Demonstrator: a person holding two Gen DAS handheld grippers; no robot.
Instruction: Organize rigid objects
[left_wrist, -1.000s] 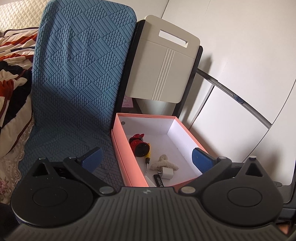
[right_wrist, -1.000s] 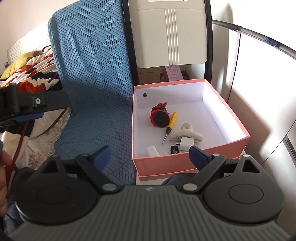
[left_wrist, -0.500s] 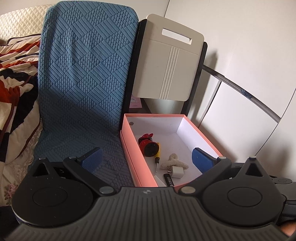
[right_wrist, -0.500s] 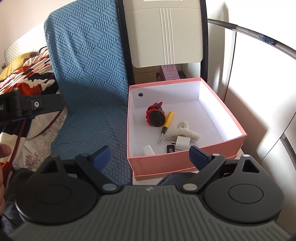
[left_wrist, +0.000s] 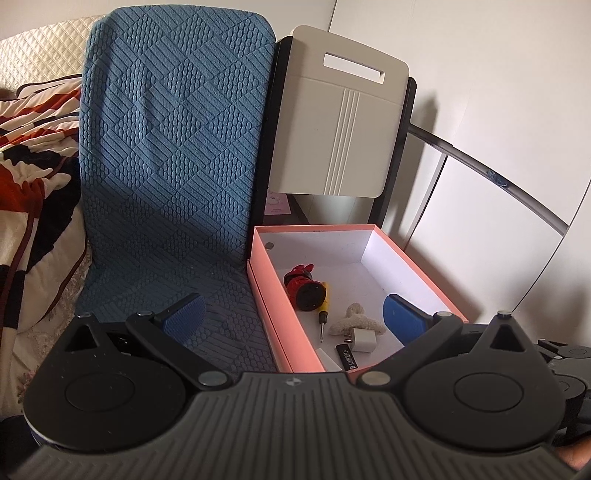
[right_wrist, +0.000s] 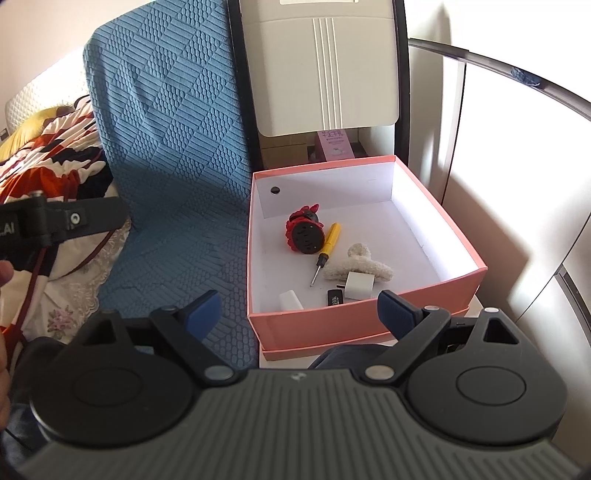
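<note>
We find both the left tongs (left_wrist: 293, 319) and right tongs (right_wrist: 301, 314) spread wide and holding nothing. Just ahead of them sits the pink box (right_wrist: 364, 319). Inside it, nearest first: white block (right_wrist: 290, 300), black lighter (right_wrist: 336, 296), white charger (right_wrist: 360, 285), fluffy clip (right_wrist: 356, 266), yellow screwdriver (right_wrist: 327, 245), red-and-black toy (right_wrist: 304, 234).

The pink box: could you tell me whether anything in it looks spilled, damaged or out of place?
Nothing stands out. The pink box sits upright and holds the red toy, yellow screwdriver, fluffy clip and white charger, lying loosely, none visibly damaged.
</note>
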